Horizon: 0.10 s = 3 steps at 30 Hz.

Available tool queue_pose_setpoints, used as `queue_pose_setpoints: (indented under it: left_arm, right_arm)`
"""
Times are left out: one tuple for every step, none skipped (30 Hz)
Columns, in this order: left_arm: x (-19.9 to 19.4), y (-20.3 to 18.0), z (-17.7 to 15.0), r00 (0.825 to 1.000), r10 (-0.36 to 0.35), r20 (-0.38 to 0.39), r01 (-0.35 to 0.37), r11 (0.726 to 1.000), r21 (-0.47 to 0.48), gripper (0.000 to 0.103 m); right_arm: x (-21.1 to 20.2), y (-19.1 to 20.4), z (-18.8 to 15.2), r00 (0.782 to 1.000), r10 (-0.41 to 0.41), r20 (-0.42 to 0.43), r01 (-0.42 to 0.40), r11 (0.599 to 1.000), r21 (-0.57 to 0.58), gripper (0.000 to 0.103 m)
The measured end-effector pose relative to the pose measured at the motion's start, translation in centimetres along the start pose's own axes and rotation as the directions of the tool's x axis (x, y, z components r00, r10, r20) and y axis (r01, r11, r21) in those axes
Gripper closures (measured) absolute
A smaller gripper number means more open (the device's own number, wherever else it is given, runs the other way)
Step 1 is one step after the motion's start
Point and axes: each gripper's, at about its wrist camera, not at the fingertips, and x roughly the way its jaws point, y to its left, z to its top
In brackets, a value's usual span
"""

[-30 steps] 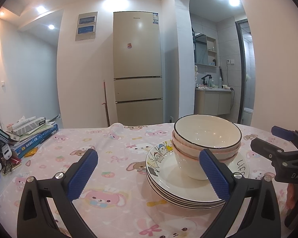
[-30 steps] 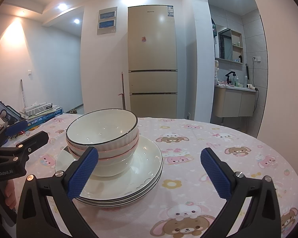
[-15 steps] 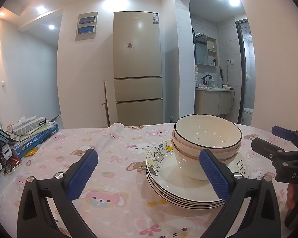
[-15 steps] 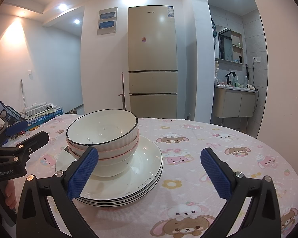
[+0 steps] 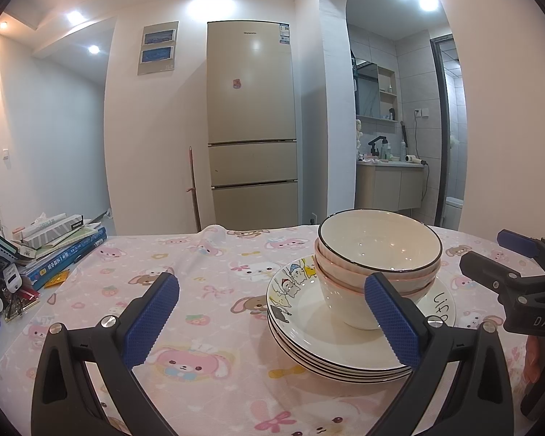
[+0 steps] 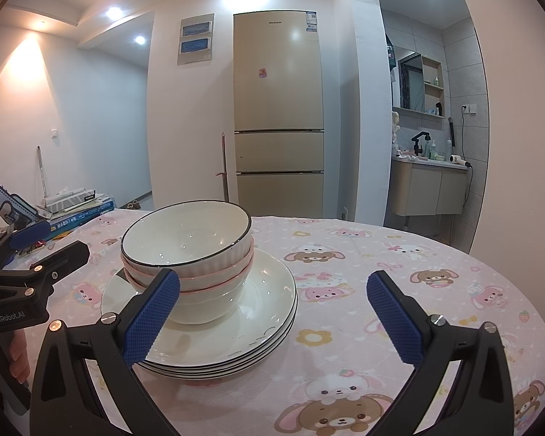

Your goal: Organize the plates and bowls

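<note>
Cream, black-rimmed bowls point(image 6: 187, 239); pink cartoon-animal tablecloth point(image 6: 381, 276); blue-padded black tools.

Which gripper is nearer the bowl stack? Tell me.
About equal. Left gripper sits open to the left of the bowl stack; right gripper sits open to its right.

A home – fridge point(image 5: 251, 123); bathroom vanity point(image 5: 388, 185); cartoon tablecloth point(image 5: 207, 290).

Round table point(image 6: 436, 254) with a pink cartoon-animal tablecloth point(image 5: 214, 290) over it. A stack of plates point(image 6: 265, 305) sits around the middle, and there's a pile of books point(image 5: 65, 250) plus small clutter point(image 5: 7, 290) along the left edge.
</note>
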Motion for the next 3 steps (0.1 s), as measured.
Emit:
queue_pose_setpoints:
  left_arm:
    - [0.00, 0.00, 0.00, 1.000, 0.000, 0.000, 0.000, 1.000, 0.000, 0.000]
    - [0.02, 0.02, 0.00, 1.000, 0.001, 0.000, -0.001, 1.000, 0.000, 0.000]
    - [0.00, -0.01, 0.00, 1.000, 0.001, 0.000, -0.001, 1.000, 0.000, 0.000]
  right_arm:
    - [0.02, -0.03, -0.02, 1.000, 0.000, 0.000, 0.000, 1.000, 0.000, 0.000]
    - [0.03, -0.05, -0.04, 1.000, 0.000, -0.001, 0.000, 1.000, 0.000, 0.000]
    - [0.03, -0.03, -0.06, 1.000, 0.000, -0.001, 0.000, 1.000, 0.000, 0.000]
